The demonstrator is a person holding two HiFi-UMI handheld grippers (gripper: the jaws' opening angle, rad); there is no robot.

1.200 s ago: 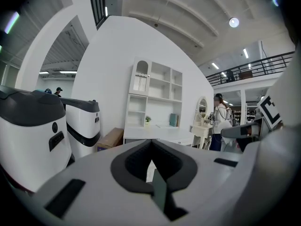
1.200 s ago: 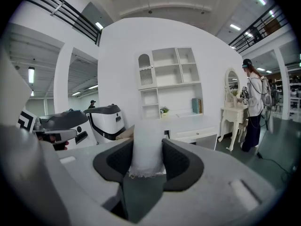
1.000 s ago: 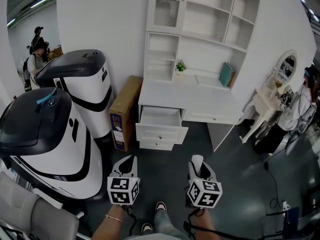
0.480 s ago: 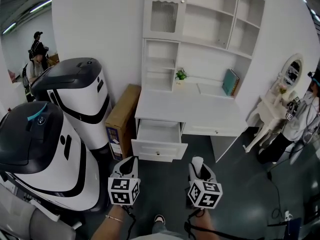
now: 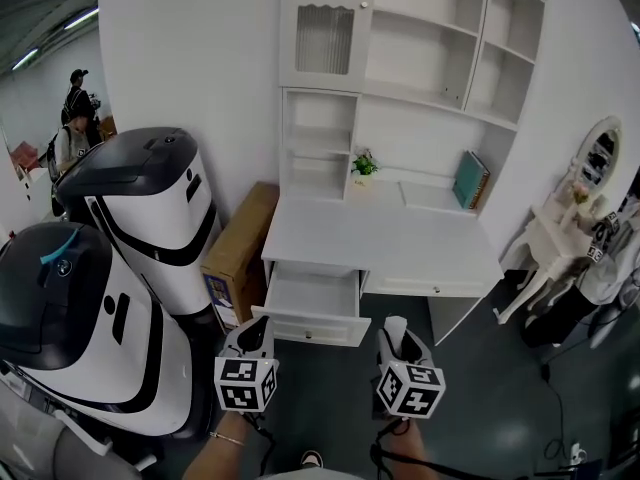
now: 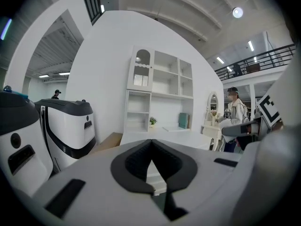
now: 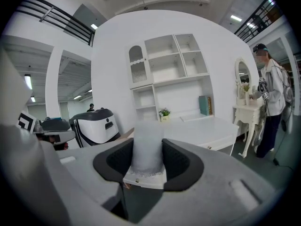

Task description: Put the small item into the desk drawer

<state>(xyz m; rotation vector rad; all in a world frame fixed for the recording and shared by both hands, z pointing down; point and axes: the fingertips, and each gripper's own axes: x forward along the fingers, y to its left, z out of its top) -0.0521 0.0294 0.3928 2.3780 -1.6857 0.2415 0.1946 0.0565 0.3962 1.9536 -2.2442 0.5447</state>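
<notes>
while the right gripper clamps a small frosted white cylinder, the left gripper sits closed and empty, both before the open drawer of the white worktop.

My tongs: two, left tongs and right tongs.
Small item: one, white.
Worktop: one.
Drawers: two under the worktop, one open drawer, one shut drawer.
White-and-black machines: two left of the worktop, nearer machine and farther machine.
Cardboard box: one, just left of the worktop.
Potted plant: one, at the worktop's back.
Teal book: one, at the worktop's back.
Oval mirror: one, right of the worktop.
People: I count three, two far left of the worktop, one right of it.
</notes>
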